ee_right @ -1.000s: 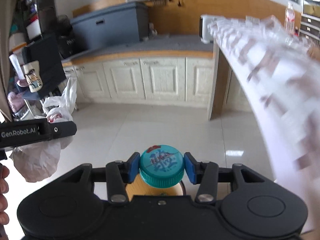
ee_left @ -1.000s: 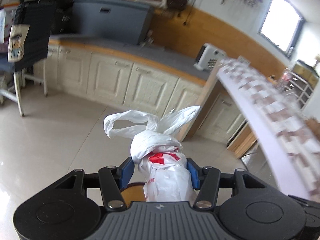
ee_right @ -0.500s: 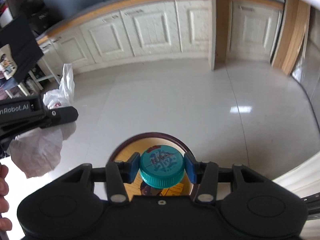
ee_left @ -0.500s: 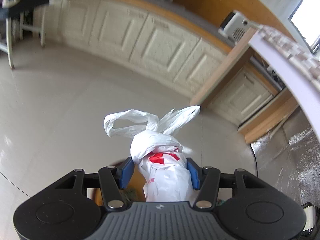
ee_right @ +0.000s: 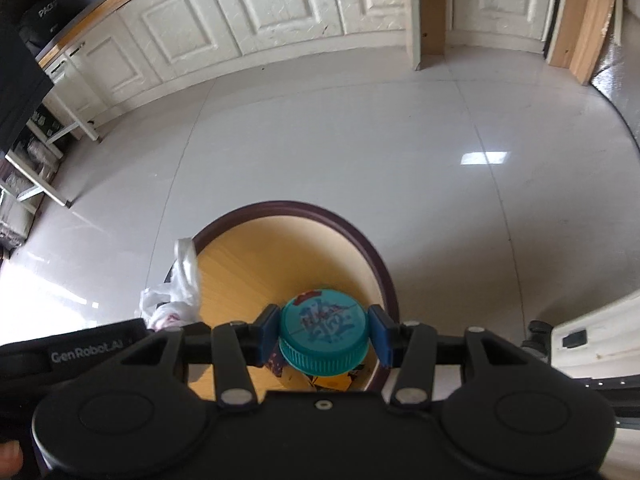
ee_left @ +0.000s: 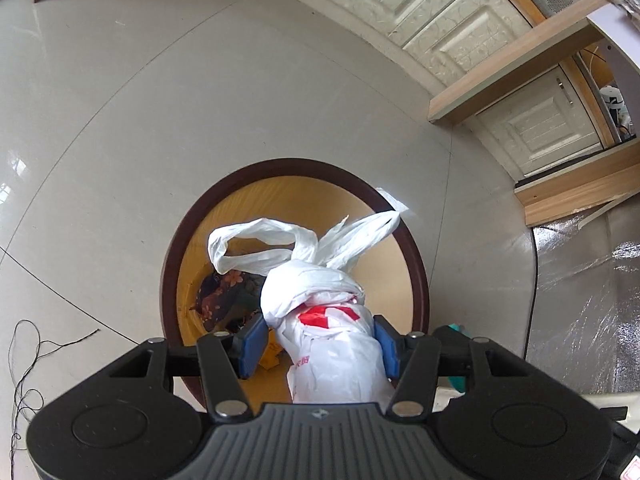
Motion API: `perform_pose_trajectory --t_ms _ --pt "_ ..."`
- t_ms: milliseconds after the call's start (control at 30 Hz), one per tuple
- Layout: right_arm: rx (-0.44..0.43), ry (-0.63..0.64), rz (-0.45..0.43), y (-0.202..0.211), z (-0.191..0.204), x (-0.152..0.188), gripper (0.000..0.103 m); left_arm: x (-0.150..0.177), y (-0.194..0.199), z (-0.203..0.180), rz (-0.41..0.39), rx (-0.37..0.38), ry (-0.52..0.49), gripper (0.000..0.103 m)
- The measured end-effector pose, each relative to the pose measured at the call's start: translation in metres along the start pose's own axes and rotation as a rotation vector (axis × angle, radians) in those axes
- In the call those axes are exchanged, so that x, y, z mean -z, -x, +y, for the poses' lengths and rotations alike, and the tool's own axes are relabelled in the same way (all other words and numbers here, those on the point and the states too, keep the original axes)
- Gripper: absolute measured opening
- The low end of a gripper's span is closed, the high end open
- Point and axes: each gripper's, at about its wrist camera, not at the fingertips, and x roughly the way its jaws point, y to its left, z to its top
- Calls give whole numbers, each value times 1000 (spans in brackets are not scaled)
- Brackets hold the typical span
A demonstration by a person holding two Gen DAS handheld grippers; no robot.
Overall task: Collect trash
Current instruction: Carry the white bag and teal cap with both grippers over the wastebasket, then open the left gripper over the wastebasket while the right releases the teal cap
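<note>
My left gripper (ee_left: 320, 344) is shut on a knotted white plastic bag (ee_left: 328, 320) with red print, held over the mouth of a round bin (ee_left: 420, 280) with a dark rim and yellow inside. Dark scraps lie at the bin's bottom. My right gripper (ee_right: 324, 336) is shut on a bottle with a teal screw cap (ee_right: 324, 336); only the cap shows, above the same bin (ee_right: 384, 272). In the right wrist view the white bag (ee_right: 176, 296) and the black body of the left gripper (ee_right: 80, 356) sit at the bin's left rim.
Glossy pale floor tiles (ee_left: 120, 120) surround the bin. Cream cabinet doors (ee_right: 260, 12) run along the far wall. A wooden post (ee_right: 428, 20) stands at the back right. Silver foil sheeting (ee_left: 580, 300) is to the right. A thin black thread (ee_left: 28, 360) lies on the floor at the left.
Both grippers have dropped and tilted downward; the view swung from cabinets and counter to the floor. The bin now lies right beneath both. Bag and bottle stay gripped.
</note>
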Motion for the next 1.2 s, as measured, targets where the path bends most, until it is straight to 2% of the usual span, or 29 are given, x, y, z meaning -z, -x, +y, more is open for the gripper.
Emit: perform_pose_trajectory --t_ms 167,300,367,467,567,800,1033,1200 --pt "-11 -12 2 -8 -5 -2 49 -1 -5 -1 10 -50 6 59" --pt "-53 -69 -8 -13 -11 -12 49 -2 -10 3 22 -64 19 82" --pt "-82 -84 -25 -14 -12 -17 50 -3 -10 5 18 -78 17 85" --pt "-107 -97 -64 -16 -13 -23 65 -3 -10 7 15 -96 1 86" --pt "-112 -98 -84 -13 -11 -27 69 -3 -9 10 10 -128 -7 87" --pt "-57 -51 -49 -14 -11 -23 69 -2 -3 10 7 -188 -34 97" --pt "10 4 15 -8 -12 -11 70 0 8 2 2 -215 -76 101" --pt "33 22 8 8 -12 -7 77 7 23 3 4 -238 -110 102"
